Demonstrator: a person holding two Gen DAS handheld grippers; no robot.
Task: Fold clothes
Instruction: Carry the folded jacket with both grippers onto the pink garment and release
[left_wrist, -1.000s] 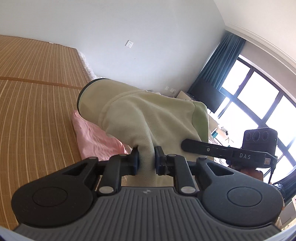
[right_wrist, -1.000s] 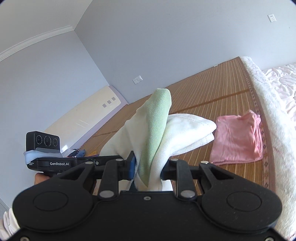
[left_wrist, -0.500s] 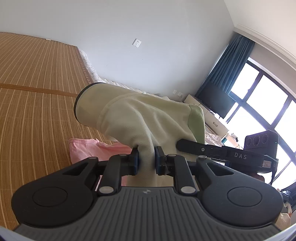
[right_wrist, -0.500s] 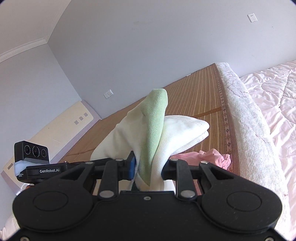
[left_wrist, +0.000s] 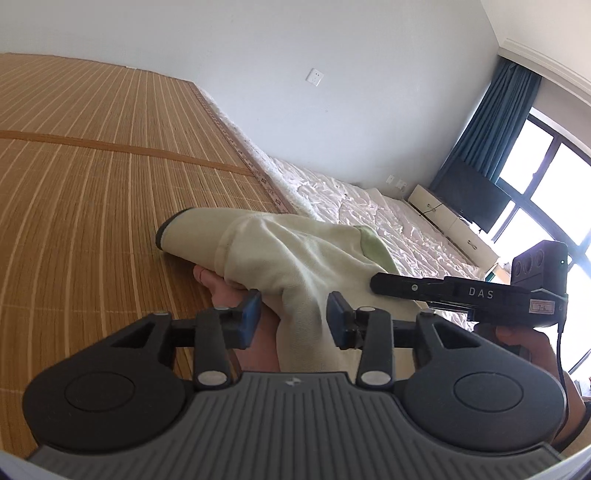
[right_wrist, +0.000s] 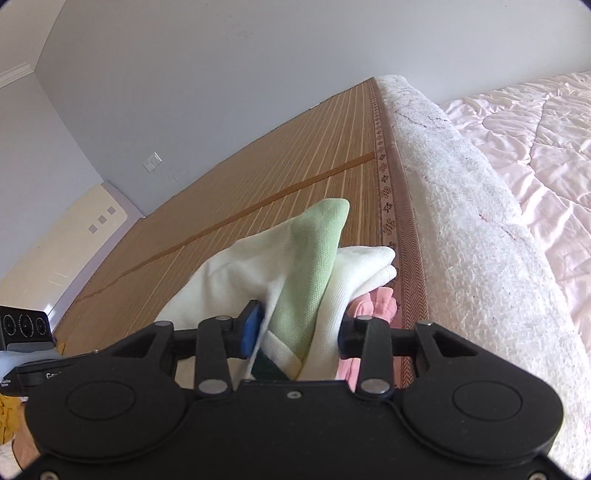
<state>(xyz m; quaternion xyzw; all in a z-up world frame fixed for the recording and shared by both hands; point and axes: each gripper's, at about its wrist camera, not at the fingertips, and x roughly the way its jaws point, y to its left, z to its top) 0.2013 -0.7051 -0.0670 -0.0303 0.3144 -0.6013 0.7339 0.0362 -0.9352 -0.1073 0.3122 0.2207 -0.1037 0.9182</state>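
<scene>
Underneath, a striped brown bamboo mat (left_wrist: 92, 192) edged by a fluffy white blanket (right_wrist: 480, 258). On it, a folded cream-and-green knit garment (left_wrist: 280, 254) lying over a folded pink cloth (right_wrist: 373, 306). Left gripper (left_wrist: 293, 317) spread wide, pads (left_wrist: 251, 317) off the fabric. Right gripper (right_wrist: 295, 332) parted around the bunched cream fabric; cannot tell whether pinching or released.
</scene>
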